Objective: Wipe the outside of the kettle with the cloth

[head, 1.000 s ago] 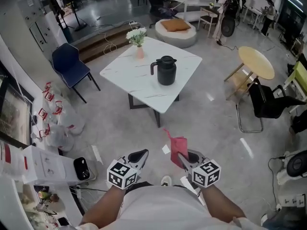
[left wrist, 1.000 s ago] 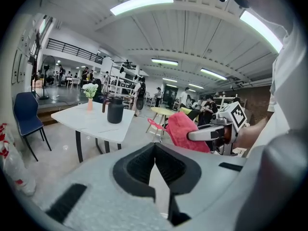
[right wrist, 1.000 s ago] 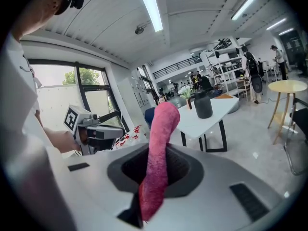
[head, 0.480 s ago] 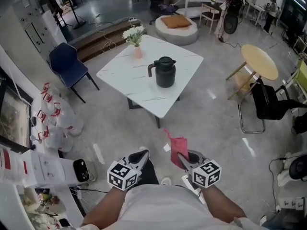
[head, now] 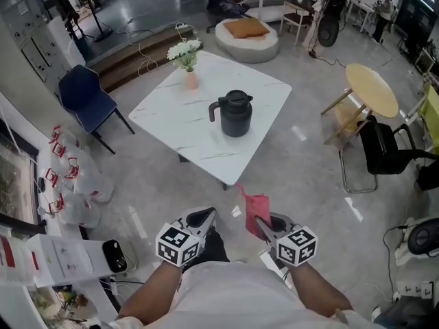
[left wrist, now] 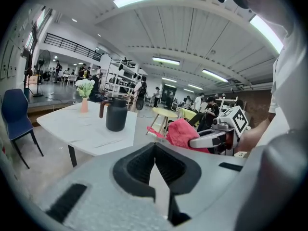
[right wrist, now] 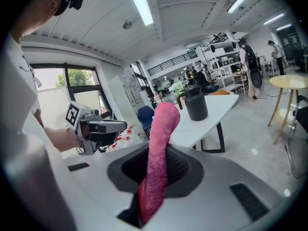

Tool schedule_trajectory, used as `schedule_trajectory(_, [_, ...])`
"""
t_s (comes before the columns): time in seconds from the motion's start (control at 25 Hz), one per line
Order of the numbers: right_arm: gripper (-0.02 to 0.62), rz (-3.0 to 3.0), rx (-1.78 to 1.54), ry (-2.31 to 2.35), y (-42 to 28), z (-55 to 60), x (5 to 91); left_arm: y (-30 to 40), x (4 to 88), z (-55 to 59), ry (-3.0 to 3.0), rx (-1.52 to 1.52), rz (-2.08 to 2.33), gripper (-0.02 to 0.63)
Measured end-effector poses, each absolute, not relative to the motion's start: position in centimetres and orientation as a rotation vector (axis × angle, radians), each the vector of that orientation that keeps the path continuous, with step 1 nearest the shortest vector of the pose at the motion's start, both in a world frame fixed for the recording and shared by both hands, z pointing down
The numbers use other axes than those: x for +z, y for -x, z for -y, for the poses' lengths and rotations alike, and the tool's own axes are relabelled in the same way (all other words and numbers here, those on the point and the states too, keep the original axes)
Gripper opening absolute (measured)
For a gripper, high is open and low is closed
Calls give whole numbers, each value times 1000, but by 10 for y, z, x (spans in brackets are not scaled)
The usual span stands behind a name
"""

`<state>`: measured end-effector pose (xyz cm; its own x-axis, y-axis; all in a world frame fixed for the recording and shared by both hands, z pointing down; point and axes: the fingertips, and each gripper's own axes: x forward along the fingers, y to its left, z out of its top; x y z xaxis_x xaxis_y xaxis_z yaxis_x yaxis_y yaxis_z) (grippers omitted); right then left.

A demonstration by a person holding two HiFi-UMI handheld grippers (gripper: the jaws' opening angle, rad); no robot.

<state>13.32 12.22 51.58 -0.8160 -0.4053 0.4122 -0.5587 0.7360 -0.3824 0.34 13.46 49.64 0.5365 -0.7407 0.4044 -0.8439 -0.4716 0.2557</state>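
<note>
Right tongs (head: 263, 226) clamped on the pink cloth (head: 255, 208), left tongs (head: 203, 218) pressed together, empty; kettle (head: 235, 115) upright on the table (head: 171, 130), well apart.

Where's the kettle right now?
Head view, upper centre: the kettle stands on the white table, to the right of the flower vase and nearer the camera.

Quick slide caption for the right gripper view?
Right hand-held gripper shut on pink cloth, black kettle ahead on the white table.
</note>
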Motion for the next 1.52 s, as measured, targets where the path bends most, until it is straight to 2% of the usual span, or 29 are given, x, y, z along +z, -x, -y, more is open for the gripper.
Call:
schedule_trajectory(0.68, [66,2635,636,-944,-36,62,473,107,466,59,-2474,324,1223,3])
schedule_trajectory(1.52, [66,2608,576,-1035,-8,135,455,131,484,127,-2526,381,1077,3])
